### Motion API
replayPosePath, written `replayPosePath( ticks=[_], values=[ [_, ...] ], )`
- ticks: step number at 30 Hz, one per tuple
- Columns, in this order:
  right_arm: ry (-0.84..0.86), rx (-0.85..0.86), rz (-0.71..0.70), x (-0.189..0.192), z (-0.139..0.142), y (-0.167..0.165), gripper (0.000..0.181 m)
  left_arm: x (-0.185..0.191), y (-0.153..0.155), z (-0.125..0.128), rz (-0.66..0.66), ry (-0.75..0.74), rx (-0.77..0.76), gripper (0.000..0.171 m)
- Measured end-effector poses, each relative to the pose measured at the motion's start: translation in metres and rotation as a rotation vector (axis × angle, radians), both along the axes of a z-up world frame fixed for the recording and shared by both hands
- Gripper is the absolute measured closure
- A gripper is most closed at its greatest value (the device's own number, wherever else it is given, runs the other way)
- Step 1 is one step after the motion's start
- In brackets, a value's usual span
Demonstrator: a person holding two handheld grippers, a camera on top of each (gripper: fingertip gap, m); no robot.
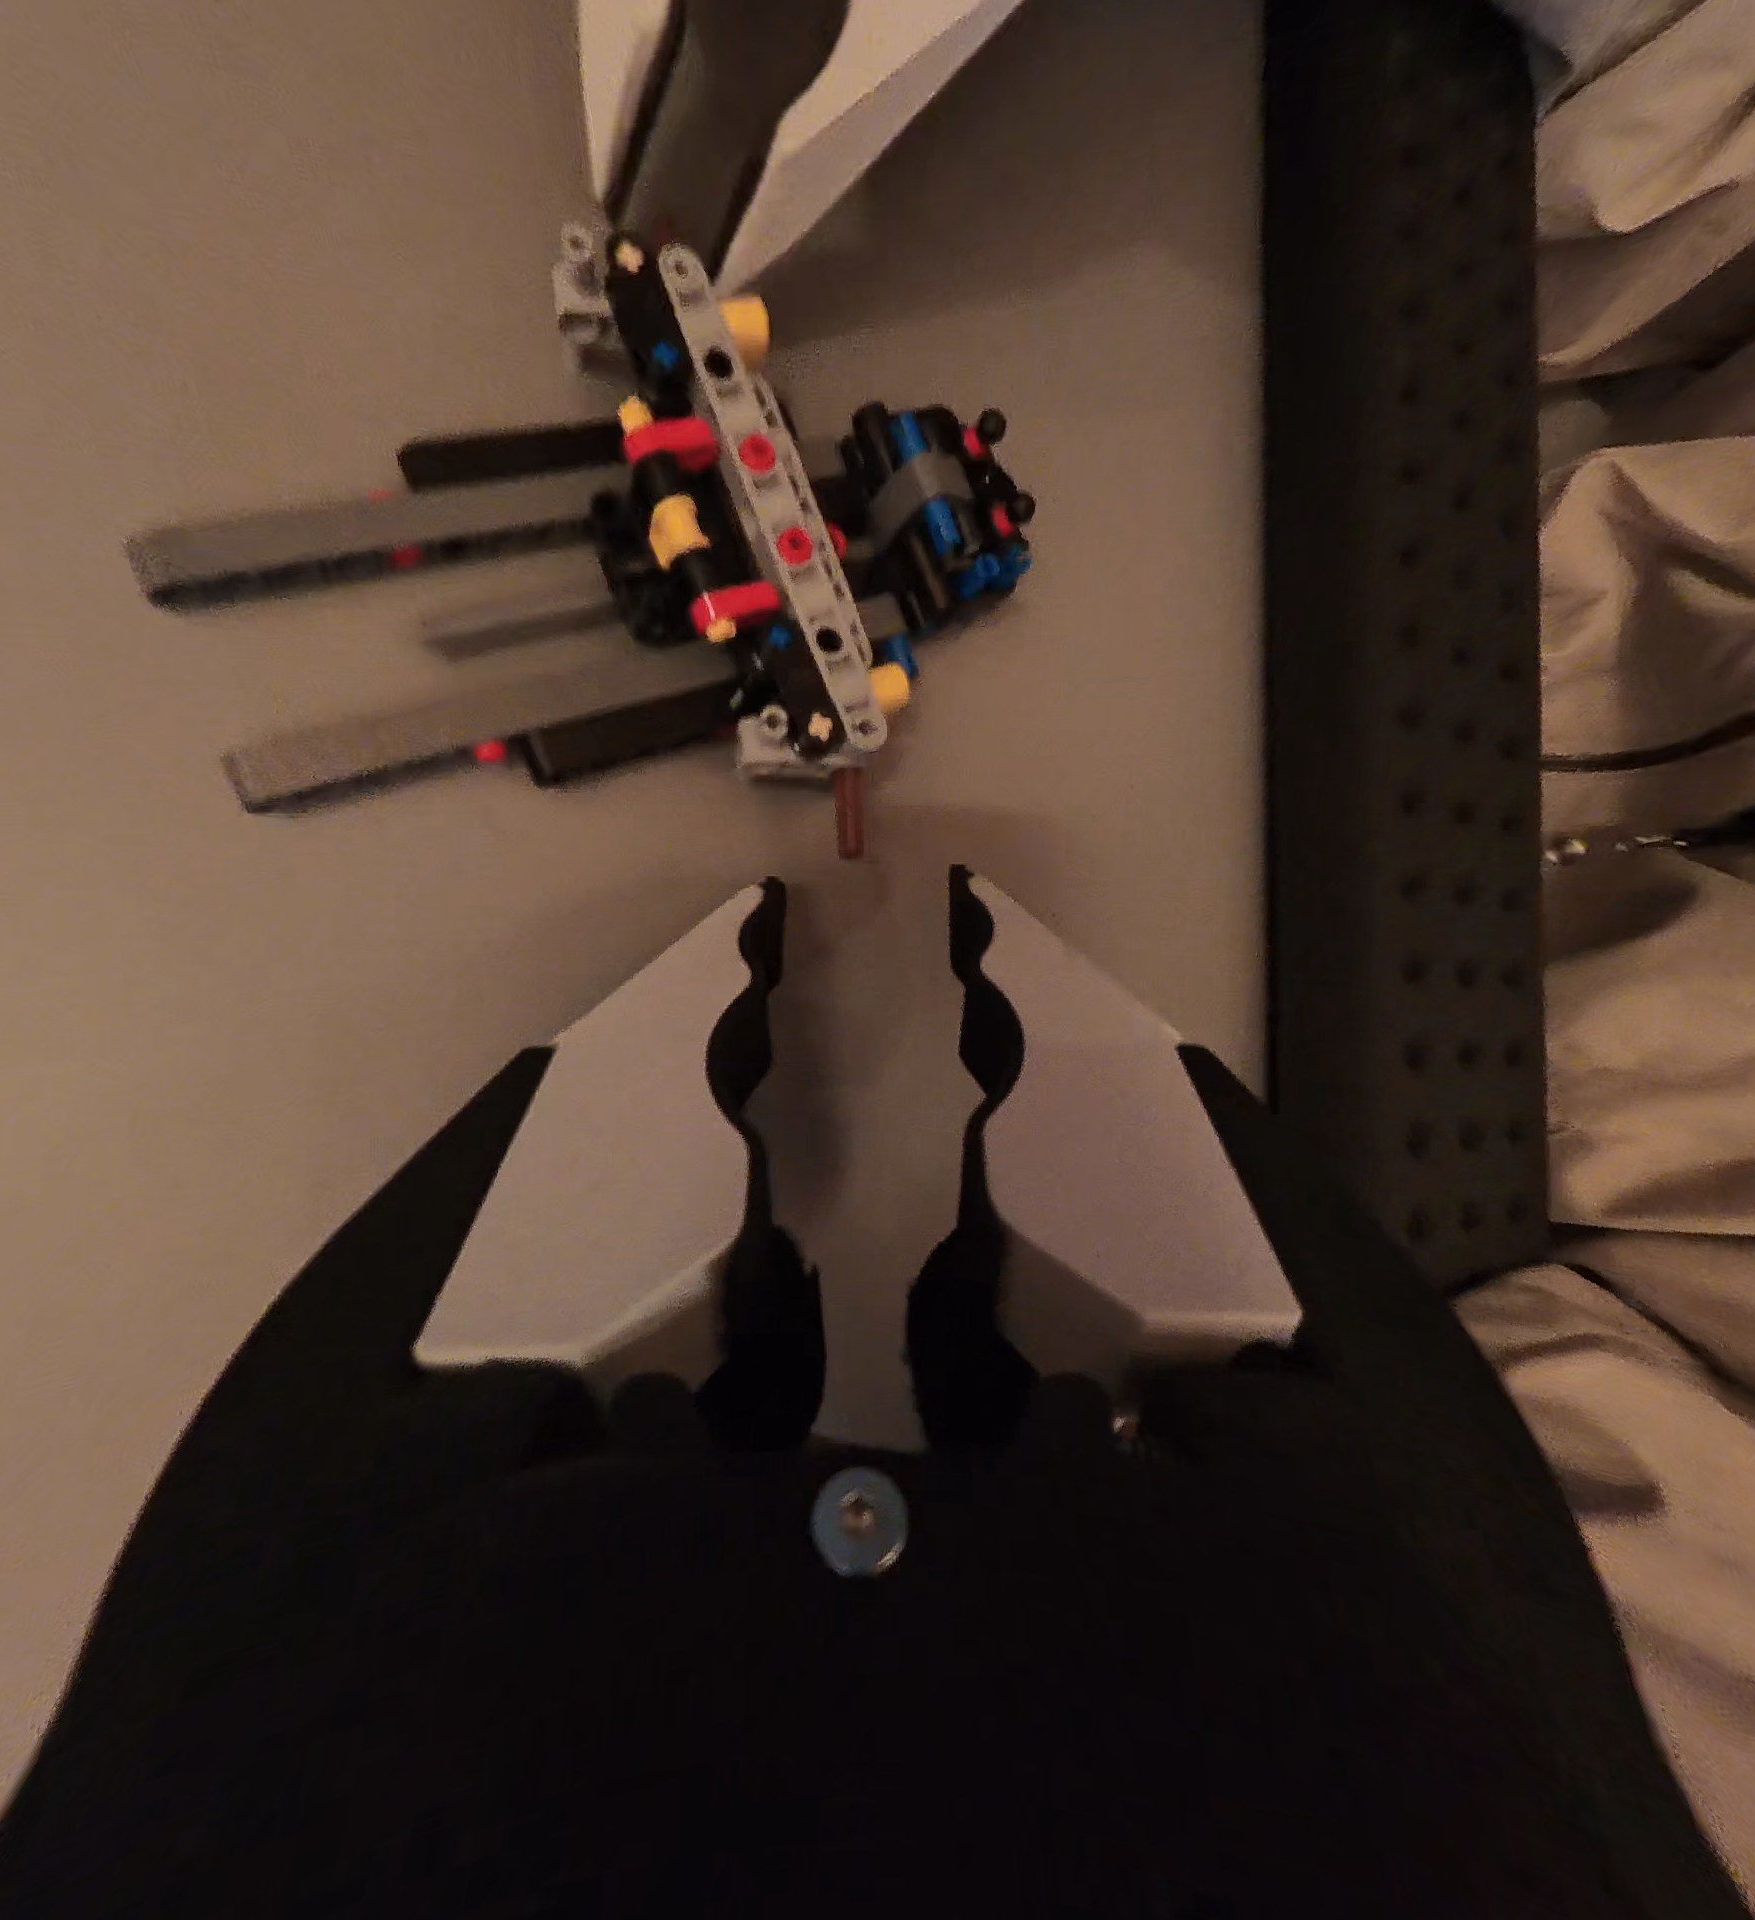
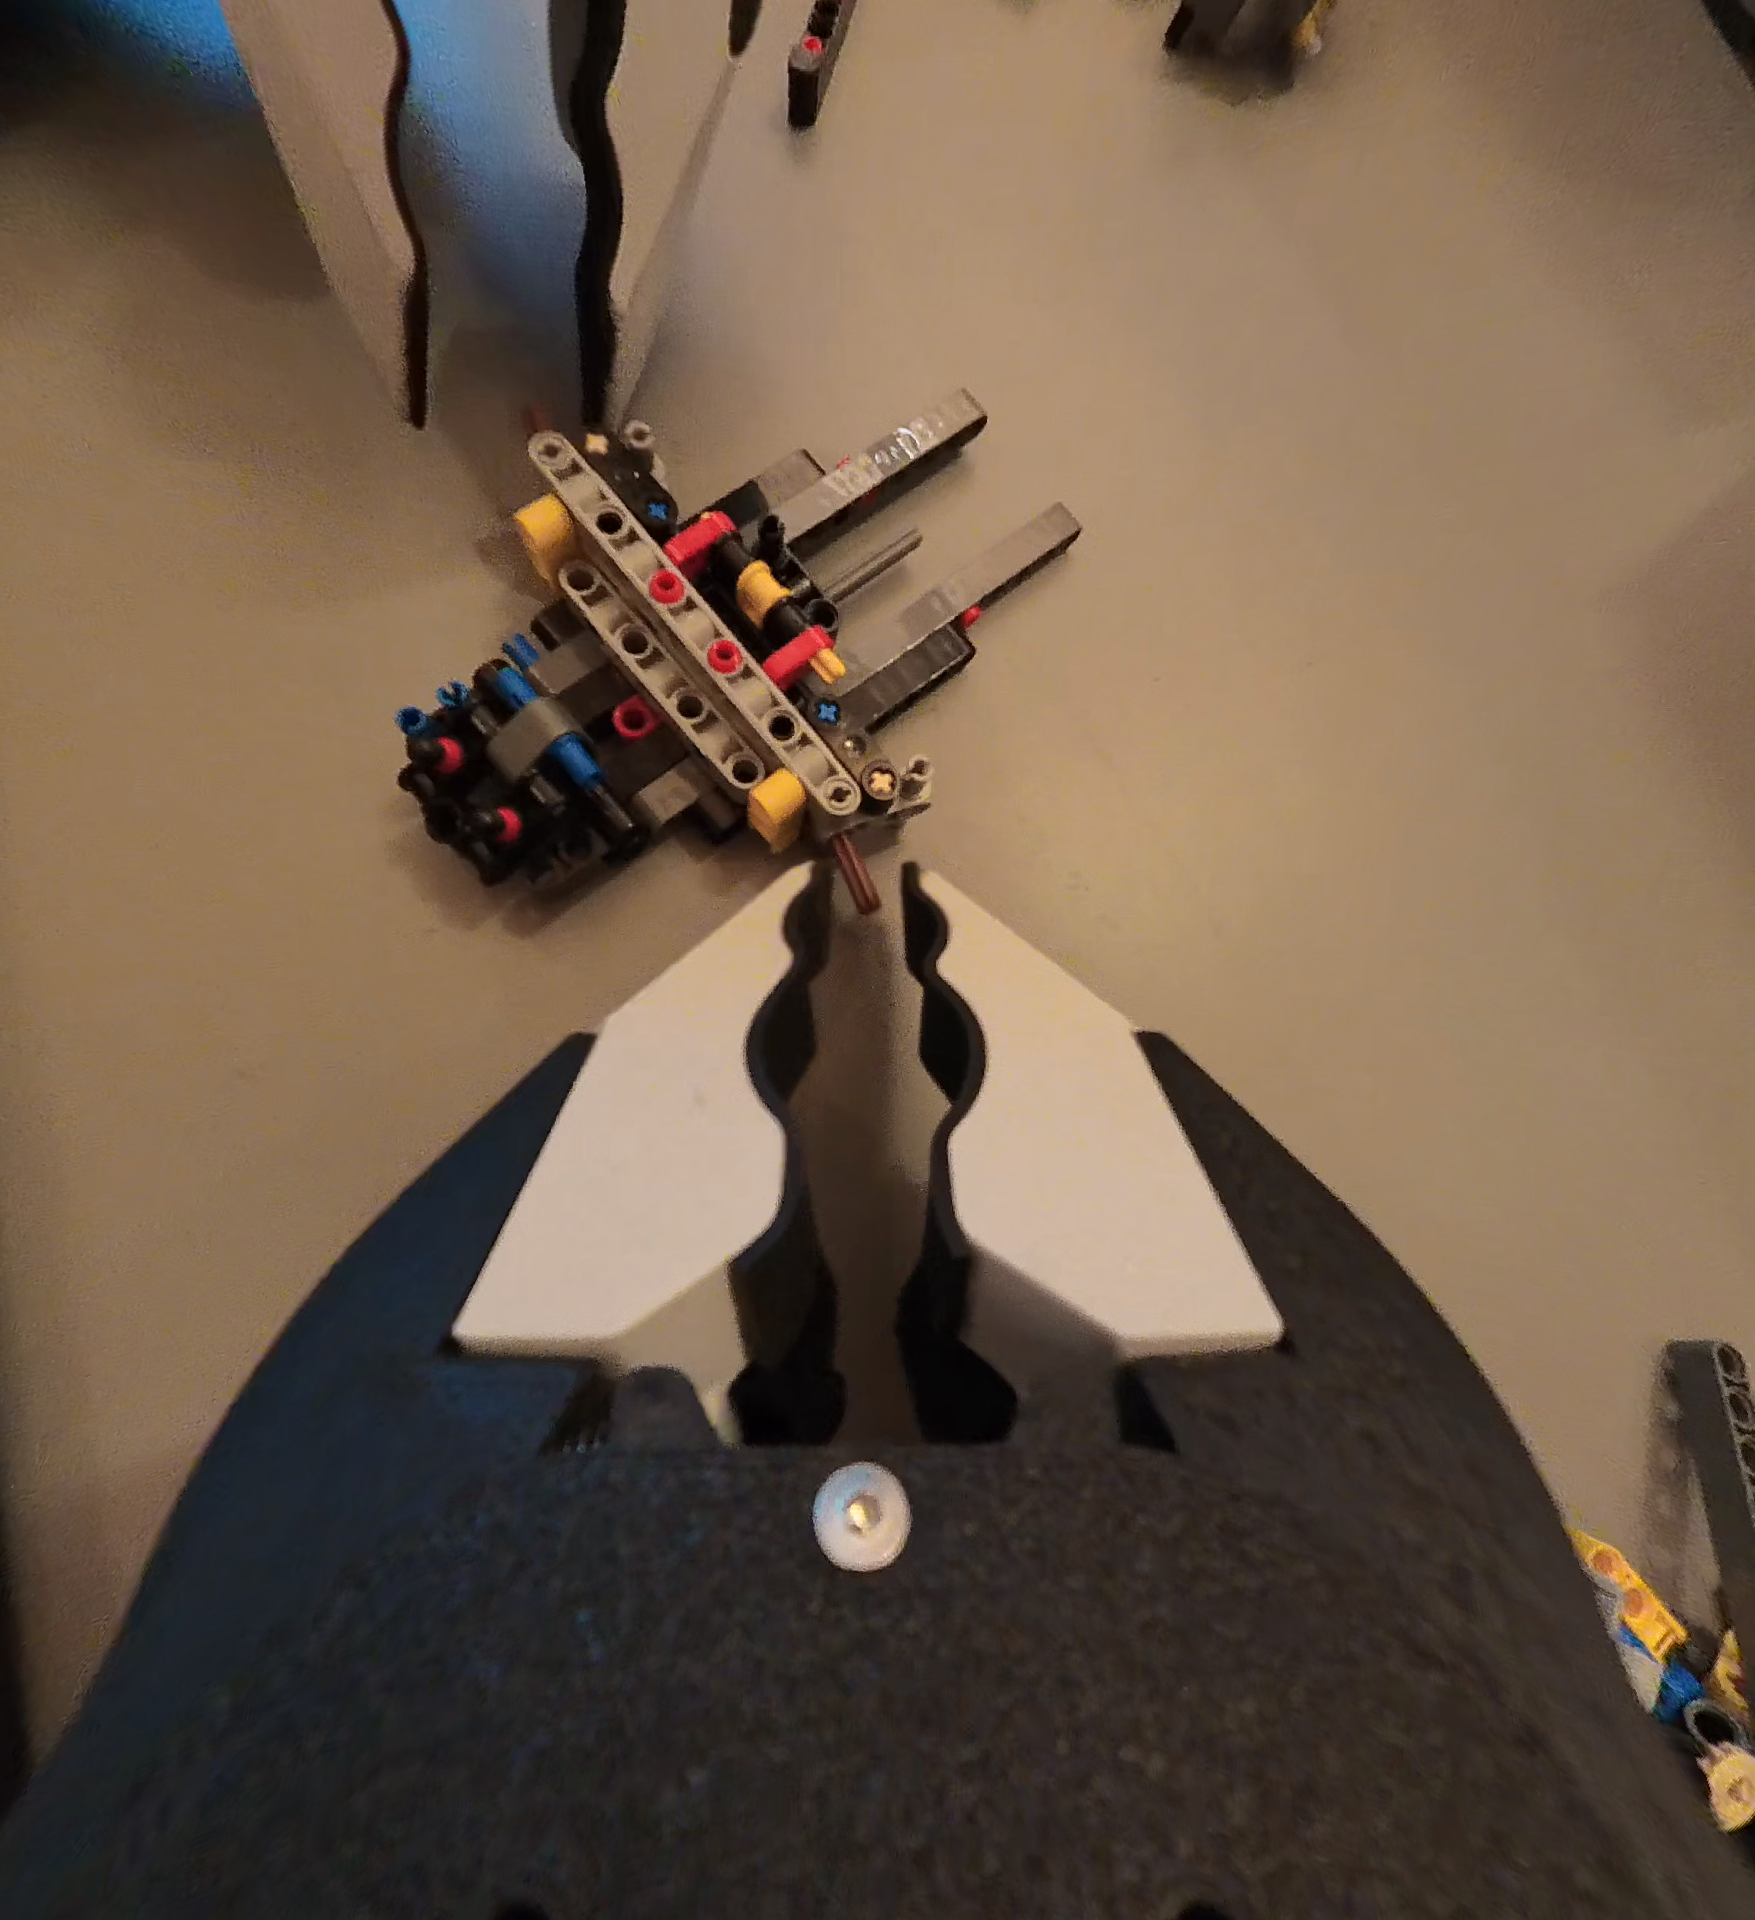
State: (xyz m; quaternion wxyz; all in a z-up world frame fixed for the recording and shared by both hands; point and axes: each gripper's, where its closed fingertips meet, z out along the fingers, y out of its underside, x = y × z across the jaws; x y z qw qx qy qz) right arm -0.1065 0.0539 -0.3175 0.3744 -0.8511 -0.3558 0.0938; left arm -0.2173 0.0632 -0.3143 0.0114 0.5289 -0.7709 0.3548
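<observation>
Both tongs are standing apart, empty: left gripper (image 1: 860, 883) and right gripper (image 2: 857, 878) are pointing at the brick model's (image 1: 738, 509) brown pins (image 2: 852, 873). A sideways bump could be snapping a pin.

A plain beige tabletop (image 1: 229, 260) under dim warm light, beside rumpled beige fabric (image 1: 1683, 1039).

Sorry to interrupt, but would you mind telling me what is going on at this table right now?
A person holds two handheld grippers over a building-brick assembly lying on the beige table. The right gripper is open, its tips around a brown axle sticking out of one end. The left gripper is also open, just short of the brown pin at the opposite end. Neither grips anything. Loose brick parts lie to the side.
</observation>
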Motion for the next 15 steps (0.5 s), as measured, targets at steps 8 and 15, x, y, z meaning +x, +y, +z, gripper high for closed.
replayPosePath(
  ticks=[8, 15],
  values=[
    [-0.004, -0.033, -0.127, 0.017, -0.002, 0.007, 0.176, 0.033, 0.011, -0.006, 0.063, -0.087, 0.099, 0.168],
    [0.067, 0.085, -0.199, 0.030, 0.020, 0.015, 0.164, 0.056, 0.032, -0.003, 0.212, -0.141, 0.112, 0.168]
  ],
)
